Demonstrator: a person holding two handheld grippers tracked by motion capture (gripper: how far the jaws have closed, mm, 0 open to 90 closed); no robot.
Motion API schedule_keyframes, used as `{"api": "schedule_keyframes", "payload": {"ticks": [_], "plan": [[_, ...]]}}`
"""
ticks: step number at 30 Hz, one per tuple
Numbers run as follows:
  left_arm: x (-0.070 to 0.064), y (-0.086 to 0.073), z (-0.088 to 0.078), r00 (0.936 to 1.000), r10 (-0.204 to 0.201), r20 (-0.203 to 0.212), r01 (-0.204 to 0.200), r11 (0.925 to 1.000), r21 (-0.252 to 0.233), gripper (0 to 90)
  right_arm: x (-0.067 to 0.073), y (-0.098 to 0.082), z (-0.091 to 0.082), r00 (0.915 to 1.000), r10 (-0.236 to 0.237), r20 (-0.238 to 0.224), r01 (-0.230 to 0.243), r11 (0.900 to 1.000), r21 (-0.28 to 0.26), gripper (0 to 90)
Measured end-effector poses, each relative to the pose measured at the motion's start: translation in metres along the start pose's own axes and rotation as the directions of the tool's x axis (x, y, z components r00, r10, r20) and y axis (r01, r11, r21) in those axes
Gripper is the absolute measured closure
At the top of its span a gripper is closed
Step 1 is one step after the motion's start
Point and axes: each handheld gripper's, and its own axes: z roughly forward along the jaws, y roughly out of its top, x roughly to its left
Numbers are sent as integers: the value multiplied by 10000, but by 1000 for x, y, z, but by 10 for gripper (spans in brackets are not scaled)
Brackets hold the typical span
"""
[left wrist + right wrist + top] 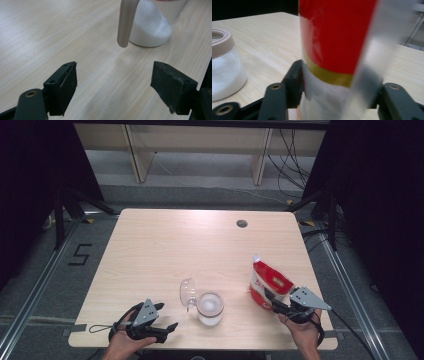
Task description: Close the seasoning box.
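A red and white pouch (267, 282) stands tilted on the table's right side. My right gripper (274, 301) reaches around its lower end from the near side. In the right gripper view the blurred pouch (337, 32) fills the gap of my right gripper (337, 85), whose jaws stand wide and do not pinch it. A clear jar (210, 309) of white powder stands at the front middle, its hinged lid (187, 292) swung open to the left. My left gripper (166, 316) rests open at the front left with nothing in it, its jaws (113, 85) aimed at the jar (150, 27) and lid rim (126, 22).
The wooden table (165, 245) has a round cable hole (242, 223) near its far edge. Dark curtains hang on both sides. The jar (224, 67) stands to the left of the pouch in the right gripper view.
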Motion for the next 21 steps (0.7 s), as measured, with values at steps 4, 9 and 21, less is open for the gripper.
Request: {"api": "schedule_keyframes", "payload": {"ticks": [4, 9, 21], "plan": [[-1, 0, 1, 9999, -139, 13, 139, 9998, -105, 206, 1, 1, -7, 9999, -87, 105, 88, 9999, -76, 423], [-1, 0, 0, 10000, -35, -34, 35, 10000, -41, 206, 1, 1, -18, 9998, -51, 202, 53, 9999, -86, 399], [2, 2, -1, 9998, 187, -9, -187, 9998, -57, 206, 4, -2, -39, 9956, 499, 796, -509, 9987, 101, 374]]}}
